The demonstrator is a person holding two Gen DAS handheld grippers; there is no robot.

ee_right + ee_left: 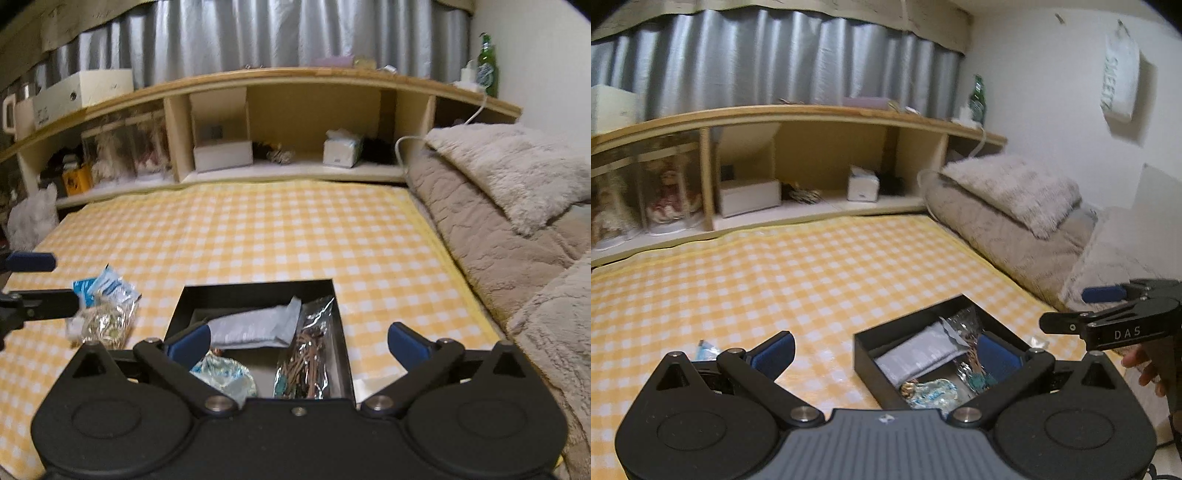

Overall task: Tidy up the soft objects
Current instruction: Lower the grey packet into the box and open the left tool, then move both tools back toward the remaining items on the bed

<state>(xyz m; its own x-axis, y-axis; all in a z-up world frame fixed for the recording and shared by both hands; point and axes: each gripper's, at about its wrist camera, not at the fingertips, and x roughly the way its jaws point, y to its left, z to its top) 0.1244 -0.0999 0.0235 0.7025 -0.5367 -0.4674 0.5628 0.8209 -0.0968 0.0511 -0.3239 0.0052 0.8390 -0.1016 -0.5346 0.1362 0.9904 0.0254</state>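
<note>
Already three soft packets lie inside the black box (341, 325) on the yellow checked bed cover (258, 236): a grey padded pouch (255, 326), a clear foil bag of brown strands (306, 354) and a crinkly blue-and-white packet (225, 376). Both grippers are empty, so the work seems to be between placements. The right gripper (299, 343) hovers over the box with its fingers spread wide. The left gripper (886, 350) is likewise spread, holding nothing, with its right finger over the box's near side. Two packets are not yet put away: a blue-and-white packet (105, 286) and a clear bag of pale pieces (107, 325), touching each other on the cover just left of the box. Likely the left gripper, being nearer, should swing left, descend and pinch one crinkly bag by its edge, then carry it to the box.
</note>
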